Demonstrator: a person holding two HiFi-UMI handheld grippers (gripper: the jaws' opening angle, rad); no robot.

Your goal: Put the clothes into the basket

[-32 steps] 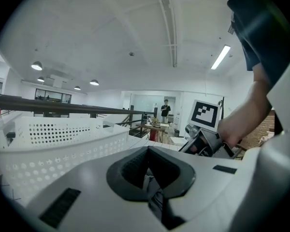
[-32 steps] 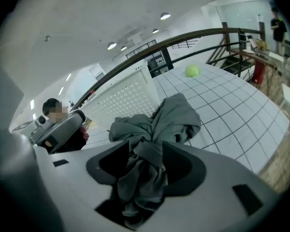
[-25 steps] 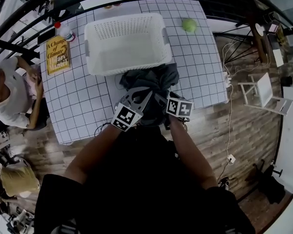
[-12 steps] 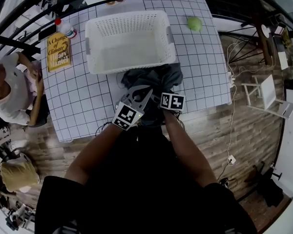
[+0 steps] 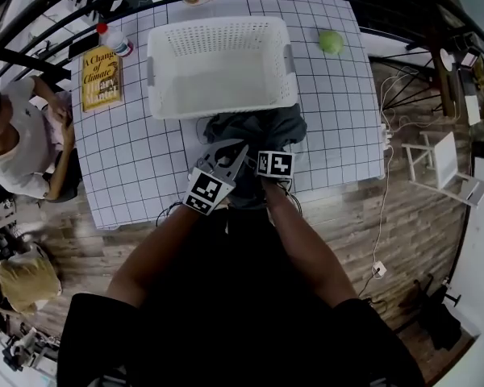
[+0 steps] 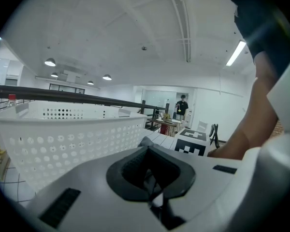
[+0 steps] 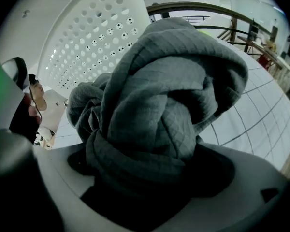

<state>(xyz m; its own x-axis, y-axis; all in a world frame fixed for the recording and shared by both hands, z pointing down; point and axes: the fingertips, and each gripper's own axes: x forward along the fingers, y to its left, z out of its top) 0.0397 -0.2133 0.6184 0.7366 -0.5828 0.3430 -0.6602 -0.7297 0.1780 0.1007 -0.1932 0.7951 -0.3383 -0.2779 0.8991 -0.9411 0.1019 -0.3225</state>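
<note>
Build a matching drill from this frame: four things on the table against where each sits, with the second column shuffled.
Things:
1. white basket
2. grey garment
3. green ball
4. yellow book

Places, as seen in the head view:
A. far right part of the table
B. near edge, just in front of the basket
C. left of the basket
D. middle of the far half

Pairs: 1-D, 2-B, 3-A, 4-C
</note>
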